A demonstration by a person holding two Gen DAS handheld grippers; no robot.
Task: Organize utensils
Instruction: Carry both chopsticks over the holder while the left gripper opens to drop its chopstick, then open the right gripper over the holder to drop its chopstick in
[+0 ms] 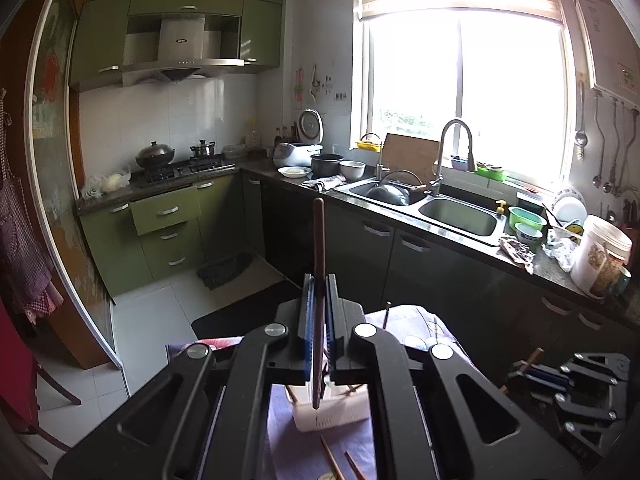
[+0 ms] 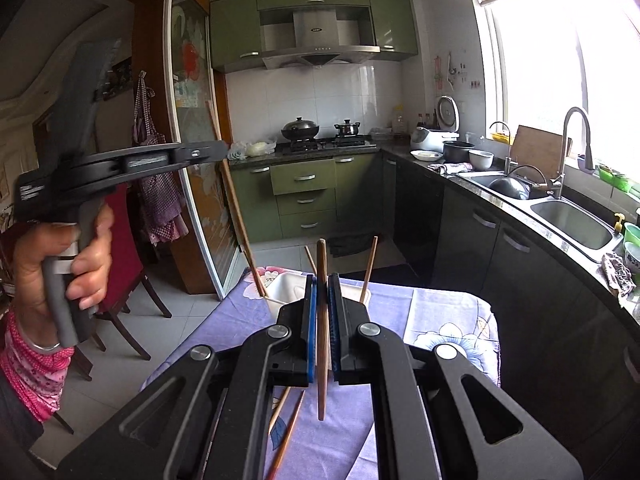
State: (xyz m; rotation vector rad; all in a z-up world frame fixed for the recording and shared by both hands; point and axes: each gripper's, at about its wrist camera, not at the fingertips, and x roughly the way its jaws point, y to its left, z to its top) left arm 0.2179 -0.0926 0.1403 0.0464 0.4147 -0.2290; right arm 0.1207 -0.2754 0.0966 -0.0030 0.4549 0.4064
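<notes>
Chopstick handling: light, stiff, slick wood, best held mid-length.

One chopstick (image 1: pixel 319 300) is clamped upright in the left gripper (image 1: pixel 319 322), another (image 2: pixel 322 320) in the right gripper (image 2: pixel 322 324), above the holder (image 2: pixel 286 286) on the desk (image 2: pixel 440 312); fingers (image 2: pixel 311 320) closed.
</notes>
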